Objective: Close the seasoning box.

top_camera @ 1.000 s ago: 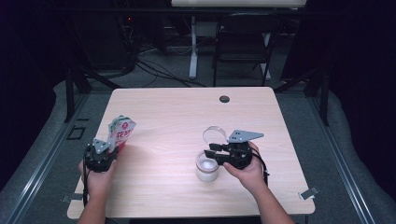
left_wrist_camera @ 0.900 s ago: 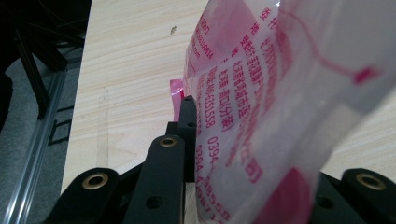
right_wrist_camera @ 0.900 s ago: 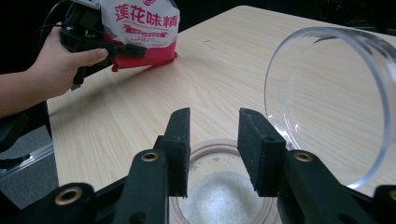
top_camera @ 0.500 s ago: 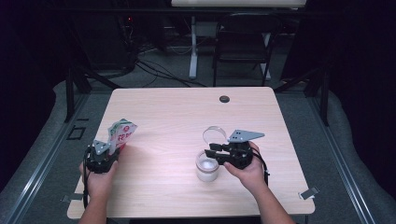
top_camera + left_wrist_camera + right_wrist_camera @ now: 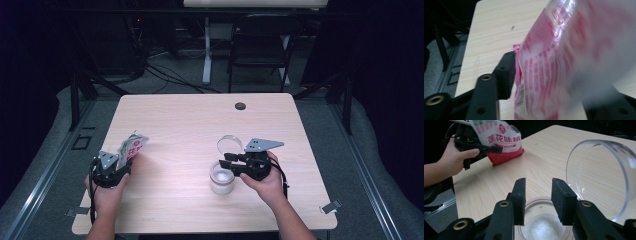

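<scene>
A light wooden surface (image 5: 190,125) stands in a dark room, with a black chair (image 5: 260,47) and loose cables on the floor beyond its far edge. Near the surface's left edge, the left hand-held gripper (image 5: 111,167) is clamped on a red-and-white printed bag (image 5: 131,147), which rises from its jaws and tilts toward the far side; in the left gripper view the bag (image 5: 564,65) sits pressed between the two black jaws. To the right of the middle, an open jar (image 5: 222,178) holding white grains stands on the surface. The right hand-held gripper (image 5: 231,161) hovers over its far rim with its jaws parted and nothing between them. Just behind the jar, a clear round lid (image 5: 229,144) stands on edge, tilted. A small black disc (image 5: 240,106) lies near the far edge.
</scene>
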Tool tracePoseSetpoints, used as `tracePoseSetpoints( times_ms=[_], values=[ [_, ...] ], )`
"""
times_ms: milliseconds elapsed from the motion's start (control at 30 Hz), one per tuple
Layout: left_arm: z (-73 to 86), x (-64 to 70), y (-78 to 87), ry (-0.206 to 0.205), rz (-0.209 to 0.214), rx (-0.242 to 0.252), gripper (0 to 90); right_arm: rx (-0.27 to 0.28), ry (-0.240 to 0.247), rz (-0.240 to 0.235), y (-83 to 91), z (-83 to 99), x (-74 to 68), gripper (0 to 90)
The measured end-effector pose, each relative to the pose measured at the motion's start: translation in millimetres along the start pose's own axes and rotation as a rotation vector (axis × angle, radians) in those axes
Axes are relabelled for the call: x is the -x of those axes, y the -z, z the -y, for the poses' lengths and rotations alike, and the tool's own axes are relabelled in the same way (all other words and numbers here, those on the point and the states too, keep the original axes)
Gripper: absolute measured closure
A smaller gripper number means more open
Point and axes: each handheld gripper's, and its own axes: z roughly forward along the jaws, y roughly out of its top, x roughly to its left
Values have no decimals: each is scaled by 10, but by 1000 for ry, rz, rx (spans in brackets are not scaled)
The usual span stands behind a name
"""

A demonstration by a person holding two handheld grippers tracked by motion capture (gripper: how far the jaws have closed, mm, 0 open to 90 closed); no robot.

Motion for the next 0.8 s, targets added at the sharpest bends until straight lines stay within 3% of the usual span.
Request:
tracePoseSetpoints(
  times_ms=[133, 533, 800],
  values=[
    [-17, 21, 42, 3, 13, 20, 445, 3, 8, 0, 13, -15, -7, 644],
    [-134, 174, 214, -7, 89, 59, 453, 11, 1, 3, 34, -31, -3, 641],
    [-154, 233, 202, -20, 120, 42, 403, 8, 5, 5, 58, -45, 2, 639]
  ],
)
